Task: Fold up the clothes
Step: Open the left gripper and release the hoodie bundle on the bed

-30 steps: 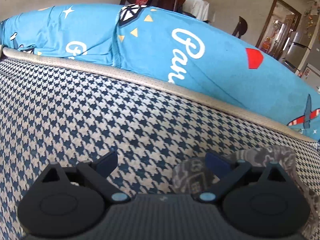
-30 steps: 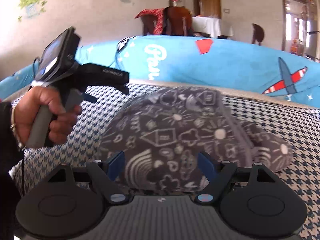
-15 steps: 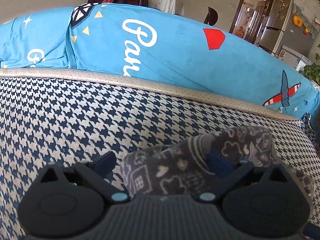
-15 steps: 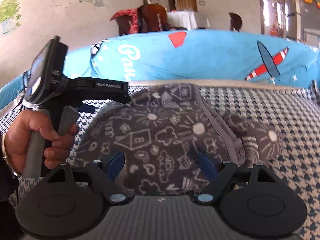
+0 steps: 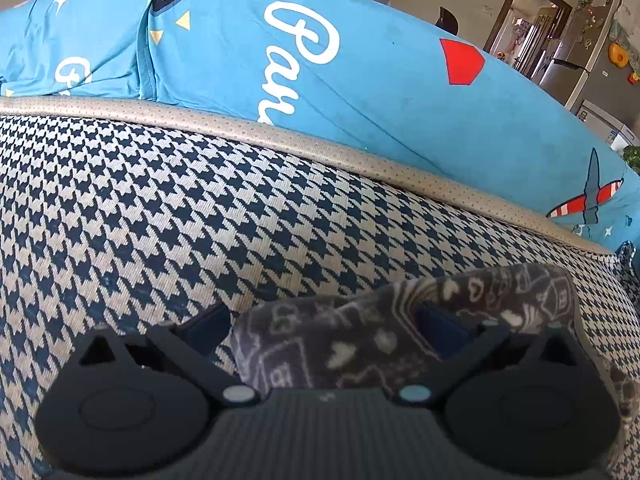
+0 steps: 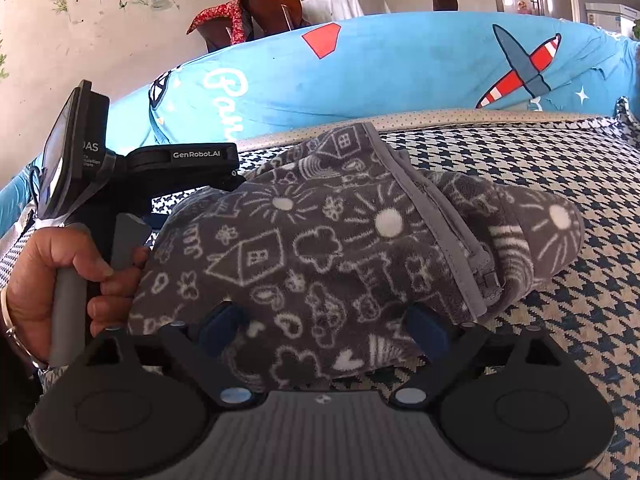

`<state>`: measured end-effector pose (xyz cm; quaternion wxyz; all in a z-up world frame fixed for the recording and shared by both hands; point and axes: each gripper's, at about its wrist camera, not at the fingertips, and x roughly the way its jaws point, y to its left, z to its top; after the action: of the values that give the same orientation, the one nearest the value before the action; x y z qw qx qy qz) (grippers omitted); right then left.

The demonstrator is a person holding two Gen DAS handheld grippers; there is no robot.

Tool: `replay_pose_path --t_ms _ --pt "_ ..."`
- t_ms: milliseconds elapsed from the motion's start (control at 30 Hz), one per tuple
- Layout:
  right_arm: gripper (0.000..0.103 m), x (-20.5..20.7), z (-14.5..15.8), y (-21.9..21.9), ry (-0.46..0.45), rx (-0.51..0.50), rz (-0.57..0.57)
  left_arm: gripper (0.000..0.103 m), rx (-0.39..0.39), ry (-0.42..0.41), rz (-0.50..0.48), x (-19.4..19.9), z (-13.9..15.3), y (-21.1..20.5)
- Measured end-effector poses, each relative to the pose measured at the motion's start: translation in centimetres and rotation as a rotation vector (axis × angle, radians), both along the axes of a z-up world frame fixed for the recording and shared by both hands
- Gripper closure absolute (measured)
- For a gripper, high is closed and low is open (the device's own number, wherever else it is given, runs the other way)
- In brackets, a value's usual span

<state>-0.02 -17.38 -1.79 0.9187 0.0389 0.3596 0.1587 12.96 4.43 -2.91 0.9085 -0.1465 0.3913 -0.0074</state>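
Observation:
A grey fleece garment [image 6: 332, 248] with white doodle drawings and a grey zip band lies bunched on the houndstooth cushion [image 6: 560, 168]. My right gripper [image 6: 320, 332] is open at its near edge, the fabric lying between the two blue pads. In the left wrist view a fold of the same garment [image 5: 360, 336] lies between the fingers of my left gripper [image 5: 324, 328], which is open too. The left gripper's black body [image 6: 120, 168] shows at the garment's left side in the right wrist view, held by a hand [image 6: 52, 276].
A blue printed cover [image 5: 360, 80] with white lettering and a plane rises behind the cushion, past a beige piped edge [image 5: 280, 136]. Chairs [image 6: 256, 12] and a white-clothed table stand farther back. A doorway and fridge [image 5: 580, 52] are at the right.
Both grippers have closed in on the garment. The fold has slid further between the left fingers, and the right gripper has pushed nearer so the fabric fills more of its view.

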Motion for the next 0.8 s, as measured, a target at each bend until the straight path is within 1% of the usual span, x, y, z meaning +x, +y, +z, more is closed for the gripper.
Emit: replay_pose_path --t_ms 33,100,233,433,600,700,800 --pt "0.003 0.0 -0.1 0.3 -0.004 -0.011 0.005 0.0 0.002 0.001 0.001 0.0 -0.1 -0.1" --pt "0.0 0.0 -0.3 0.7 -0.009 -0.03 0.008 0.0 0.006 0.0 0.003 -0.1 0.0 -0.1" --pt "0.0 0.1 -0.3 1.0 -0.003 -0.044 0.009 0.0 0.026 -0.015 0.001 -0.9 0.6 -0.2" --pt "0.0 -0.2 -0.3 0.8 -0.01 -0.039 0.013 0.0 0.041 -0.023 -0.016 -3.9 2.3 0.4" --pt "0.0 -0.4 -0.1 1.3 -0.022 -0.045 -0.012 0.0 0.067 -0.015 0.0 -6.2 3.4 1.0" --pt "0.0 -0.3 0.2 1.5 -0.005 -0.039 -0.039 0.0 0.07 -0.003 -0.002 -7.2 3.8 1.1" --pt "0.0 -0.2 0.4 1.5 0.008 -0.033 -0.053 0.0 0.091 -0.007 -0.011 -8.4 4.2 1.1"
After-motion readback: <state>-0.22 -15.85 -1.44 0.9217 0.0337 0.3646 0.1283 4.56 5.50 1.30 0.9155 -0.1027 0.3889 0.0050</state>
